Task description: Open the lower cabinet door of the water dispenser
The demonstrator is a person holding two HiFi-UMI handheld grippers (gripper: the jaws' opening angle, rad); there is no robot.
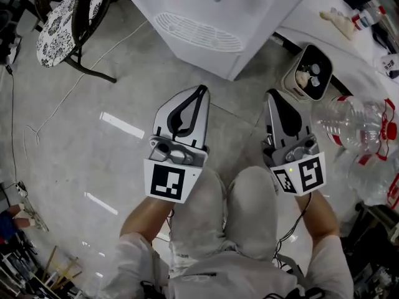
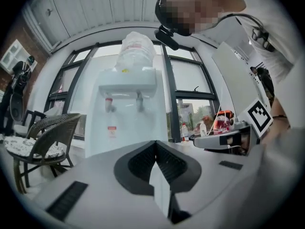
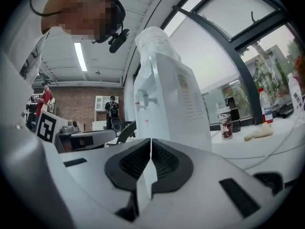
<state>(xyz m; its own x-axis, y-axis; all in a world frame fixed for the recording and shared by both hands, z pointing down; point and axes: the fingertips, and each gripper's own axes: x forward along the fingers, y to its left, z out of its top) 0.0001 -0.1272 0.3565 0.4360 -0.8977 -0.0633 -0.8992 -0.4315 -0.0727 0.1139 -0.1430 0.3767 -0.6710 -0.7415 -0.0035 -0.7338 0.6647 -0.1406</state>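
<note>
Water dispenser (image 1: 206,23) is standing on the floor ahead, apart from both grippers. Left gripper (image 1: 201,91) and right gripper (image 1: 272,95) are facing it fully closed and empty, risking skidding off its lower door unless one opens.

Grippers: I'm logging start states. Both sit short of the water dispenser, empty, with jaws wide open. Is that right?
No: the jaws are together, not wide open. The left gripper view shows the left gripper with tips meeting; the right gripper view shows the same for the right gripper. Both are empty, short of the water dispenser.
</note>
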